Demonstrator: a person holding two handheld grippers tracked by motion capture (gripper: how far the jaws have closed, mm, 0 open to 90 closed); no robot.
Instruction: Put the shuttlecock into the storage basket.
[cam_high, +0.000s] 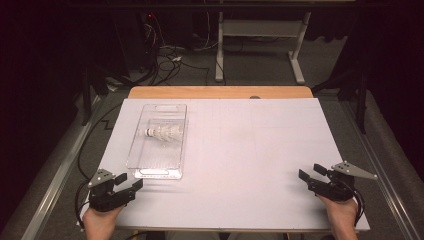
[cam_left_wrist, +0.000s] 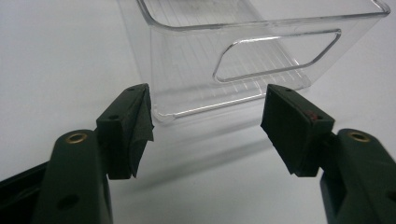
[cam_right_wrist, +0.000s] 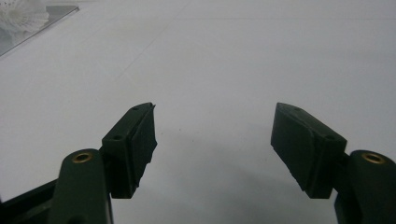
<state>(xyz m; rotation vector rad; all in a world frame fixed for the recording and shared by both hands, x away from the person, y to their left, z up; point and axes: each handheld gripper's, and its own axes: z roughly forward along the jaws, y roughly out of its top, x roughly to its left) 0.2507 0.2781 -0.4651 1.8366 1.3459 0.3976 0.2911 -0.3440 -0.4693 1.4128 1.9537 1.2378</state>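
At the near edge of the table (cam_high: 260, 165) both tools rest apart; the left gripper (cam_high: 129, 182) stands wide open and empty, just short of the clear tray (cam_high: 134, 160); the right gripper (cam_high: 310, 172) is equally spread, gripping nothing, well away; farther off, the shuttlecock (cam_high: 162, 133) lies on its side inside the tray; judging by this, the placing looks done, with little left beyond withdrawing.

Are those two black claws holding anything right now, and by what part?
Nothing is held. The left gripper is open just short of the clear bin; the right gripper is open over bare table.
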